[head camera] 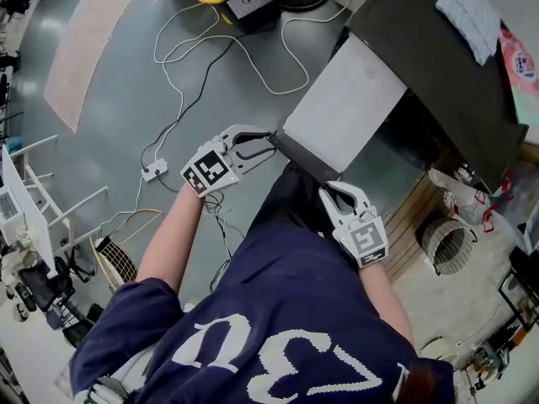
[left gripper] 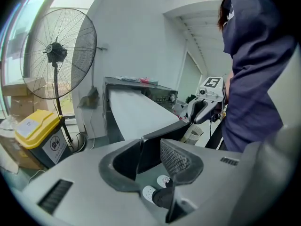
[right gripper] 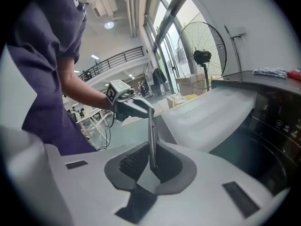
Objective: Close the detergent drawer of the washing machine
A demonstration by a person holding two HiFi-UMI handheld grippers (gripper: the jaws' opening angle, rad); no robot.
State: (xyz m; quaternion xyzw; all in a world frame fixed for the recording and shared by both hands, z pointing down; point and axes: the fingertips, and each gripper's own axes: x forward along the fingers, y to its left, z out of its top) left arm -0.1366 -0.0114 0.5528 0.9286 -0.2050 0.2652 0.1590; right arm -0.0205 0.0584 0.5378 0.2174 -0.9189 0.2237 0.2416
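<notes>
Between left gripper [head camera: 265, 144] jaws: panel [head camera: 345, 108] dark front edge, jaws wide, not pinching | right gripper [head camera: 333, 194]: jaws narrowed onto same edge, gripping | panel runs ahead of both grippers to washer [head camera: 455, 82]

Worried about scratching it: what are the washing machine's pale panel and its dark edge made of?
The pale panel: likely painted metal or plastic, smooth and matte, no glare. The dark edge: probably black plastic trim, thin and dull; the look leaves it open.

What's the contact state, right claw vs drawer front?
Cannot tell. Right gripper view: drawer front stands edge-on between right claw pads, neither contact nor gap plain.
</notes>
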